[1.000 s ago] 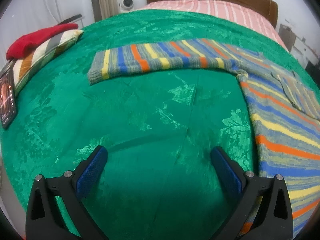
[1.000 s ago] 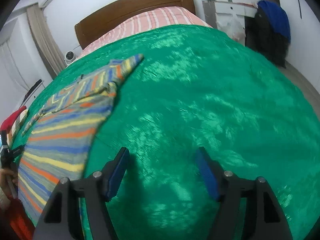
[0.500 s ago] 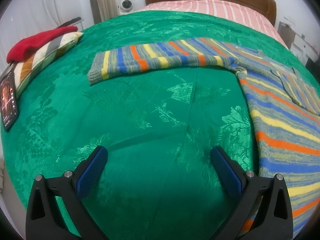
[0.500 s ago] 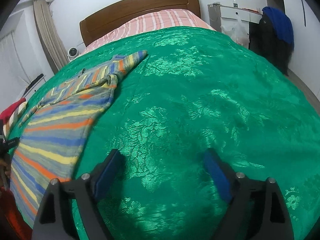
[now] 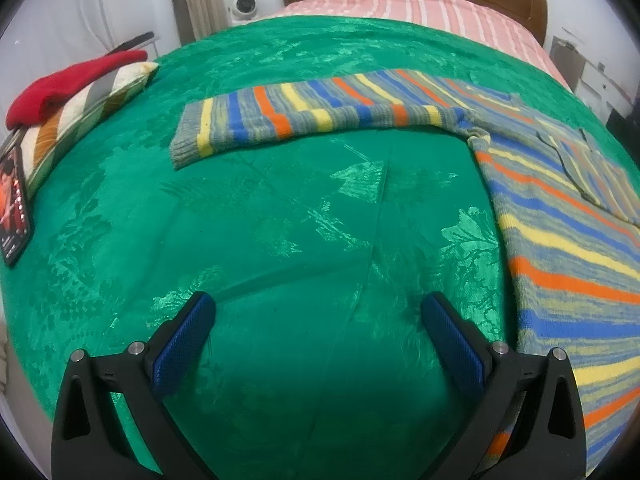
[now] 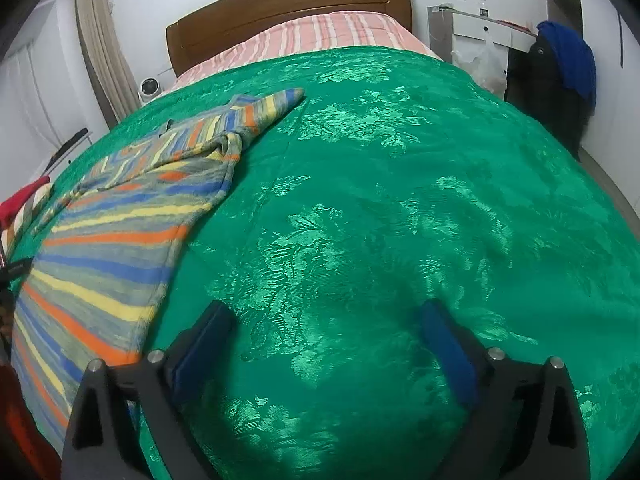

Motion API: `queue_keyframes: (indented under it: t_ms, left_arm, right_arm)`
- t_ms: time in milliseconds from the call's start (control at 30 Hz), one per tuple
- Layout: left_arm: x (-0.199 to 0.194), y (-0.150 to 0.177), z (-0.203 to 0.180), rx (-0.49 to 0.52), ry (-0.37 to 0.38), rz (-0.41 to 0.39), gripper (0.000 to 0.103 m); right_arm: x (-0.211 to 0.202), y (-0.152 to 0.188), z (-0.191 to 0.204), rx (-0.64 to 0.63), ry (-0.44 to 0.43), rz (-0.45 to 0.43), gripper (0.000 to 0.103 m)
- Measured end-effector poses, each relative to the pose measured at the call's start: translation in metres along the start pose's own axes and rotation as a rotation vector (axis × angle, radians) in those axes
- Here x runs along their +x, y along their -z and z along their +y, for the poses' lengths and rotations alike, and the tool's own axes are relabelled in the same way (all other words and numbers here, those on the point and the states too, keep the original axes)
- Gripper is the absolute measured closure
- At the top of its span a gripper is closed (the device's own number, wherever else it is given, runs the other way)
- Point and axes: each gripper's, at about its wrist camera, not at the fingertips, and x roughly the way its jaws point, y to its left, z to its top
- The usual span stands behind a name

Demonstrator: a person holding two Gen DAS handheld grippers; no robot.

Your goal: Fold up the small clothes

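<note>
A: Start with the left wrist view. Anything holding anything?

B: Only the bed. Its green bedspread (image 5: 280,220) carries the striped sweater (image 5: 560,232), which lies flat at the right with one sleeve (image 5: 312,114) stretched straight out to the left, cuff end grey and ribbed. The stripes are orange, blue, yellow and grey. At the left edge a striped pillow (image 5: 80,108) has a red cloth (image 5: 68,86) on top, and a phone (image 5: 14,208) with a lit screen lies just beside it.

A: And the left gripper (image 5: 318,312)?

B: Its blue-padded fingers (image 5: 182,346) stand wide apart over bare bedspread, holding nothing, left of the sweater's body.

A: Now the right wrist view.

B: The same sweater (image 6: 104,240) lies at the left on the bedspread (image 6: 400,220), hem nearest the camera, its other sleeve (image 6: 264,110) reaching up toward the wooden headboard (image 6: 288,16). The fabric bunches slightly at the armpit. The right gripper (image 6: 326,320) has its fingers (image 6: 444,348) spread open and empty, just right of the sweater's side edge. A blue garment (image 6: 568,56) hangs over dark furniture at the far right.
</note>
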Motion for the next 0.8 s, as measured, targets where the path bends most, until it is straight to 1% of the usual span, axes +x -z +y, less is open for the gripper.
queue_keyframes:
  t_ms: [167, 267, 400, 467, 567, 700, 733, 800]
  left_arm:
    - [-0.005, -0.005, 0.000, 0.000, 0.005, 0.056, 0.001]
    - [-0.012, -0.009, -0.001, 0.013, 0.038, 0.084, 0.001]
    - [-0.028, -0.014, -0.001, 0.034, 0.089, 0.071, 0.001]
    - [-0.036, -0.022, 0.001, 0.036, 0.111, 0.057, 0.001]
    - [-0.041, -0.042, 0.009, 0.037, 0.122, 0.047, 0.001]
    - [-0.035, -0.077, 0.027, 0.062, 0.107, 0.034, 0.000]
    - [-0.028, -0.090, 0.038, 0.048, 0.099, 0.038, 0.000]
    - [-0.013, -0.110, 0.063, -0.015, 0.079, 0.061, 0.000]
  right_arm:
    - [0.001, 0.001, 0.002, -0.013, 0.009, 0.002, 0.004]
    - [0.003, 0.001, 0.004, -0.024, 0.017, 0.005, 0.003]
    - [0.004, 0.000, 0.005, -0.028, 0.016, 0.007, 0.002]
    - [0.004, 0.000, 0.005, -0.029, 0.017, 0.007, 0.002]
    - [0.005, 0.000, 0.006, -0.034, 0.021, 0.012, 0.001]
    - [0.005, 0.000, 0.006, -0.035, 0.023, 0.012, 0.001]
    - [0.005, 0.000, 0.006, -0.036, 0.023, 0.012, 0.001]
    - [0.005, 0.000, 0.006, -0.036, 0.023, 0.012, 0.001]
